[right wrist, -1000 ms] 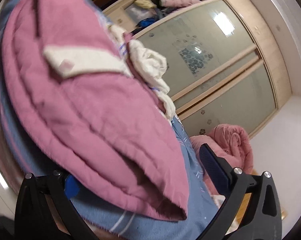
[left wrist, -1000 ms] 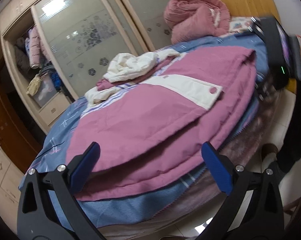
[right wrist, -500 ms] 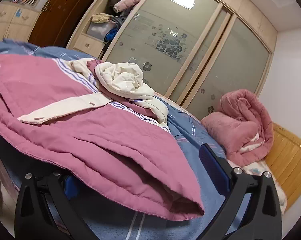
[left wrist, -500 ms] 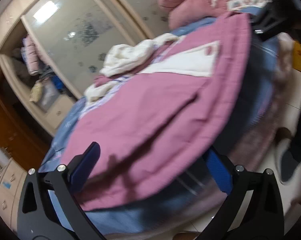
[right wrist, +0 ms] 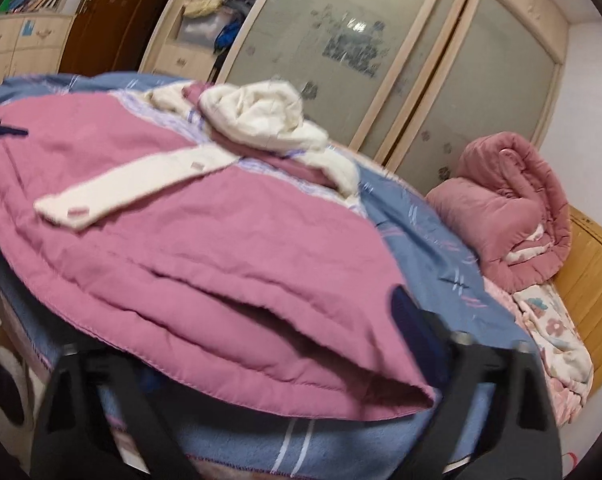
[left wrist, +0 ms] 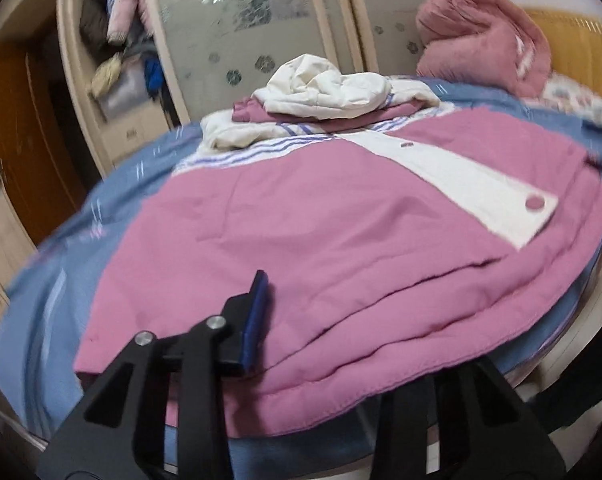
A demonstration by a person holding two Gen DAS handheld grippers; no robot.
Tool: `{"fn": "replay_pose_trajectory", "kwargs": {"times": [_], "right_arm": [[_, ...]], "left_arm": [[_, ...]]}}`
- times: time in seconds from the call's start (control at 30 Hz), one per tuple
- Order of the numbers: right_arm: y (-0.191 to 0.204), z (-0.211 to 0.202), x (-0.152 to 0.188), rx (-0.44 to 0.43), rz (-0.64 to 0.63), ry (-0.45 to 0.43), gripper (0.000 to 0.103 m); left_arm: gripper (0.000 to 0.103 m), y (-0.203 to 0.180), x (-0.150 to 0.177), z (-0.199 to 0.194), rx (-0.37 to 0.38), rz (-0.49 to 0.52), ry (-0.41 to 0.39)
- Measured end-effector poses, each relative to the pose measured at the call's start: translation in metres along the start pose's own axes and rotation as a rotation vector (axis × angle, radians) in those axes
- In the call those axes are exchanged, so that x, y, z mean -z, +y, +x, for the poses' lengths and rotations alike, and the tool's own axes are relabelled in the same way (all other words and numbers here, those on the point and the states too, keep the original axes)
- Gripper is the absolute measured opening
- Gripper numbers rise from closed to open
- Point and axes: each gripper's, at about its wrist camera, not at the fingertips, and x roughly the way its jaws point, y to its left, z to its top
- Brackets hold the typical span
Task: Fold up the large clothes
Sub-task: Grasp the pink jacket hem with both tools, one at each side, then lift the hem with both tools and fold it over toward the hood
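Your pink padded coat (left wrist: 333,248) lies folded in layers on the bed (left wrist: 53,288), its stacked hems facing you at the near edge and its cream placket (left wrist: 461,184) running diagonally across the top. Its cream hood (right wrist: 257,120) is bunched at the far end.

Your left claw (left wrist: 325,344) sits at the near left corner of the coat. One blue-padded finger (left wrist: 255,320) rests on top of the pink fabric; the other finger is under the layered hem and hidden, so the corner lies between the jaws. How tightly they are closed on it cannot be told.

Your right claw (right wrist: 237,340) is low at the coat's near right corner, where the layers gape open. Its right finger (right wrist: 413,328) stands just beside the folded edge; the left finger is hidden beneath the coat. Whether it grips the cloth cannot be told either.

The bed wears a blue patterned sheet (right wrist: 421,232). A rolled pink quilt (right wrist: 513,212) lies toward the wooden headboard (right wrist: 593,264). Behind the bed stands a wardrobe (right wrist: 381,40) with frosted sliding doors, one section open with clothes inside.
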Motion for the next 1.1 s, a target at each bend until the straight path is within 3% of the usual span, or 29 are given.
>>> {"fn": "replay_pose_trajectory", "kwargs": {"times": [0.03,0.1,0.23,0.43,0.7,1.1], "right_arm": [[0.002,0.003,0.001,-0.023,-0.001,0.022,0.058],[0.005,0.007,0.003,-0.028,0.0,0.052,0.037],[0.006,0.009,0.005,0.002,0.026,0.077,0.022],[-0.004,0.022,0.004,-0.075,0.145,0.165,0.021],[-0.007,0.023,0.0,-0.092,0.206,0.198,0.018],[-0.023,0.012,-0.011,-0.134,0.343,0.118,0.013]], "left_arm": [[0.032,0.001,0.0,0.0,0.01,-0.025,0.005],[0.027,0.003,0.0,-0.001,0.012,-0.059,0.01],[0.025,-0.002,-0.001,-0.001,-0.009,-0.072,0.011],[0.025,0.0,-0.006,0.002,0.002,-0.102,0.078],[0.025,0.0,-0.008,0.005,0.004,-0.111,0.114],[0.016,0.009,-0.016,-0.002,0.041,-0.152,0.096]]}}
